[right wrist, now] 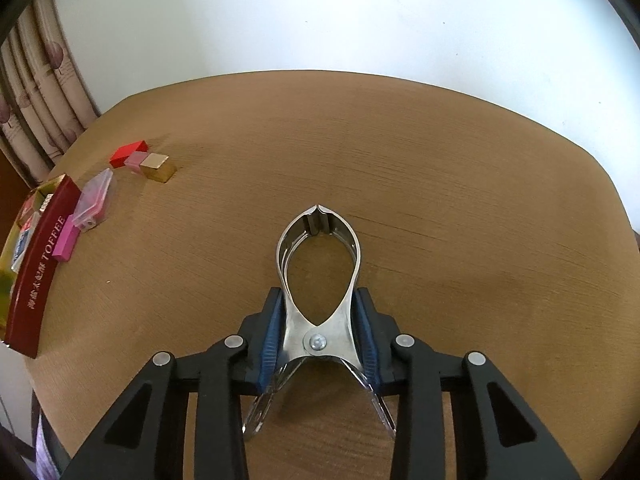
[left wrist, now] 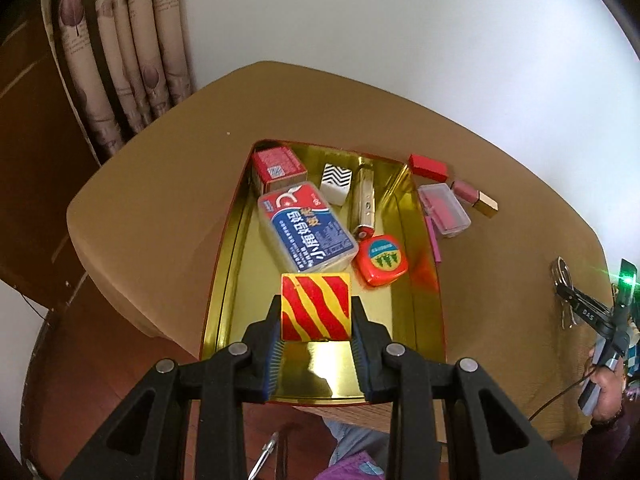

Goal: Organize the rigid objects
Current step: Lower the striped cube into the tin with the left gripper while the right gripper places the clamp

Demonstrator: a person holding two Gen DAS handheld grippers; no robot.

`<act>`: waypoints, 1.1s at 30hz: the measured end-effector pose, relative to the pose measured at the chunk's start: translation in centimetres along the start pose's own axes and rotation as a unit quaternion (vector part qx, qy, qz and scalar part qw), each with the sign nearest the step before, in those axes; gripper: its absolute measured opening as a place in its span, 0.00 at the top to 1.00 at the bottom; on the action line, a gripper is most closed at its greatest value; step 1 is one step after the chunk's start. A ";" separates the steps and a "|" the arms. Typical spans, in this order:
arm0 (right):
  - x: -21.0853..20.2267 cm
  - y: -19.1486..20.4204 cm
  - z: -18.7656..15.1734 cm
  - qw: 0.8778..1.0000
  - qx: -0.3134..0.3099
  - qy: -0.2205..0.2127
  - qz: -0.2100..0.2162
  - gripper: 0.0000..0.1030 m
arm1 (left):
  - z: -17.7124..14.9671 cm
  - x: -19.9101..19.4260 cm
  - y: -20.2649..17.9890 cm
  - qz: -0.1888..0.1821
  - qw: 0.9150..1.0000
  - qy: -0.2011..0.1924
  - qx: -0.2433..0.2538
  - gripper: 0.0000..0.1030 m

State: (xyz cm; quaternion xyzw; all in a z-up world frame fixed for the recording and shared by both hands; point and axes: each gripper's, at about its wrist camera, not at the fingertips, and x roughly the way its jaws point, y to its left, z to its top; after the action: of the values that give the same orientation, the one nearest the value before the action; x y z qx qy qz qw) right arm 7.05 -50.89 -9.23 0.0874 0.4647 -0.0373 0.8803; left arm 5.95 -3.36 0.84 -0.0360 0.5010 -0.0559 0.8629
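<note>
My left gripper is shut on a red-and-yellow striped block and holds it over the near end of a gold-lined tin. In the tin lie a blue-and-red plastic box, a red box, a black-and-white zigzag block, a metal bar and an orange tape measure. My right gripper is shut on a metal spring clamp just above the brown table. The tin shows at the left edge of the right wrist view, with its dark red "TOFFEE" wall.
Right of the tin lie a red block, a pink-and-gold lipstick, a clear case with pink contents and a pink stick. They also show in the right wrist view: lipstick, case. Curtains hang far left.
</note>
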 end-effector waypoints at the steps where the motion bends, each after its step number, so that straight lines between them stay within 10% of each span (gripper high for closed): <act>1: -0.3 0.2 0.0 1.000 -0.001 -0.001 0.001 0.68 | 0.0 0.2 0.2 -0.004 1.000 0.003 0.001 0.71; 19: -8.2 14.2 3.5 0.985 -0.072 -0.059 0.143 0.68 | -0.5 3.3 3.2 0.016 0.999 0.023 -0.018 0.71; 33: -3.3 30.3 3.2 0.955 -0.095 0.036 0.279 0.68 | -4.7 -1.2 5.3 0.002 0.997 -0.051 -0.063 0.47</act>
State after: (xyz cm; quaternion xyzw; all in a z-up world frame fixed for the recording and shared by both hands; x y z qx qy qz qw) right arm 12.18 -21.77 -1.11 0.1311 0.4548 0.2570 0.8426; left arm 1.60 2.02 -1.11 -0.0923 0.4588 -0.0203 0.8835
